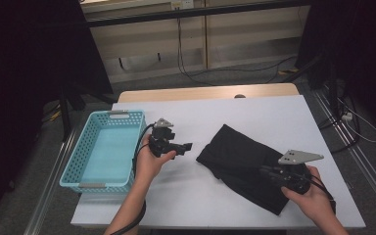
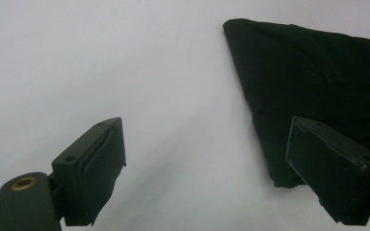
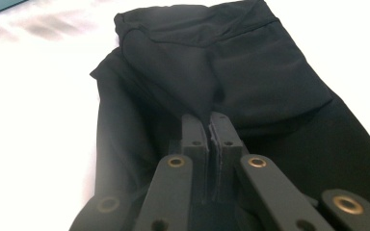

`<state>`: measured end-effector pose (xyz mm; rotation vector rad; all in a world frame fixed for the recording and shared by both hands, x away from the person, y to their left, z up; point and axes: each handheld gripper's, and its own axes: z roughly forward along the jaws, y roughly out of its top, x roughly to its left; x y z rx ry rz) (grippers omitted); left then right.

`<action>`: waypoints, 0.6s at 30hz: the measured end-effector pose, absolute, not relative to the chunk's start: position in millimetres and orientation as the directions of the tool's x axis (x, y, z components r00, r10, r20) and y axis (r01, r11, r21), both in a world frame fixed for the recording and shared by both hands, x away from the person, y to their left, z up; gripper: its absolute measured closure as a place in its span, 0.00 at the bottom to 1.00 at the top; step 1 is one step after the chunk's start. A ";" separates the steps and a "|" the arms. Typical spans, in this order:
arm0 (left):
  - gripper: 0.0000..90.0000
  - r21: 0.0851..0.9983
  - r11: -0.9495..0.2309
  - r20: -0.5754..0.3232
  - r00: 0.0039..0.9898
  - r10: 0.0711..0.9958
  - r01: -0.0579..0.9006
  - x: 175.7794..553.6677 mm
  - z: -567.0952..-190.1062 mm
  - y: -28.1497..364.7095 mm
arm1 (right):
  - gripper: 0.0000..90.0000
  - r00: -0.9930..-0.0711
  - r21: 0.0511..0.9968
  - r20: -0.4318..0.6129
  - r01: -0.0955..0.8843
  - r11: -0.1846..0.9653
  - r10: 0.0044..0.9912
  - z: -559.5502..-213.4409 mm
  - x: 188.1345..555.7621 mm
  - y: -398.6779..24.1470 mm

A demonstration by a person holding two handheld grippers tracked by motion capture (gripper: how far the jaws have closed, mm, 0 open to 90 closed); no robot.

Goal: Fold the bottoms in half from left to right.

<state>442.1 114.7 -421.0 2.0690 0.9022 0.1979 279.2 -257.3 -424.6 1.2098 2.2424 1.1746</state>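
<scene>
right gripper is sitting nearest the person, low on the near-right part of the black folded garment. in the right gripper view its jaws are pressed together with a pinch of the black fabric pulled up between the tips, so it is holding the cloth.

the garment is lying on the white table, long axis running diagonally from the near right edge up toward the table's middle, its far-left corner pointing at the left gripper.

left gripper is hovering just beside that corner, apart from it, jaws standing wide and holding nothing. in the left gripper view the cloth's corner is lying ahead and toward the right-hand jaw, bare table between the pads.

judgement: the left hand is the nearer one to the free corner; the coming move is likely turning on closing that short gap.

farther left, the turquoise plastic basket is standing empty at the table's left edge.
</scene>
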 end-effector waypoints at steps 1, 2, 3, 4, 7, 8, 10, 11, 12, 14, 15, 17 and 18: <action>0.15 0.759 -0.378 -0.177 0.727 0.663 0.530 442.0 -420.6 114.6 | 0.96 -0.584 0.793 0.086 0.531 0.300 0.808 -424.7 278.9 -258.3; 0.15 0.761 -0.376 -0.176 0.726 0.665 0.529 441.7 -420.7 114.1 | 0.96 -0.583 0.792 0.085 0.532 0.300 0.808 -424.9 278.3 -259.3; 0.15 0.761 -0.377 -0.170 0.723 0.670 0.528 441.3 -420.5 113.5 | 0.96 -0.580 0.791 0.088 0.535 0.297 0.810 -425.1 277.7 -260.0; 0.15 0.760 -0.378 -0.176 0.727 0.664 0.529 441.3 -420.3 113.7 | 0.96 -0.578 0.791 0.089 0.536 0.295 0.811 -425.2 277.3 -260.7; 0.15 0.761 -0.385 -0.171 0.733 0.658 0.523 441.1 -419.2 113.7 | 0.96 -0.576 0.792 0.089 0.536 0.293 0.813 -425.4 276.8 -262.5; 0.15 0.765 -0.376 -0.175 0.731 0.660 0.523 440.5 -419.1 113.0 | 0.96 -0.577 0.791 0.088 0.536 0.295 0.812 -425.0 276.6 -262.9; 0.15 0.762 -0.388 -0.170 0.738 0.653 0.519 441.0 -418.4 114.0 | 0.96 -0.579 0.791 0.086 0.535 0.298 0.811 -425.1 275.6 -263.7; 0.15 0.764 -0.380 -0.174 0.734 0.657 0.521 440.9 -418.6 113.7 | 0.96 -0.578 0.790 0.086 0.536 0.297 0.812 -425.4 274.7 -264.5; 0.15 0.766 -0.372 -0.177 0.727 0.663 0.525 440.7 -419.1 113.3 | 0.96 -0.576 0.789 0.086 0.537 0.297 0.813 -425.7 274.1 -265.0; 0.15 0.758 -0.390 -0.170 0.735 0.656 0.523 441.4 -419.2 114.5 | 0.96 -0.571 0.787 0.087 0.542 0.295 0.816 -426.5 273.1 -266.3; 0.15 0.758 -0.390 -0.169 0.734 0.657 0.523 441.5 -419.3 114.5 | 0.96 -0.571 0.788 0.088 0.541 0.294 0.816 -426.8 272.9 -267.0; 0.15 0.757 -0.393 -0.166 0.735 0.657 0.522 441.5 -419.3 114.4 | 0.96 -0.571 0.789 0.086 0.539 0.294 0.816 -426.7 272.5 -267.5; 0.15 0.759 -0.386 -0.171 0.732 0.659 0.525 441.3 -419.5 114.0 | 0.96 -0.571 0.790 0.086 0.539 0.293 0.816 -426.3 272.3 -267.6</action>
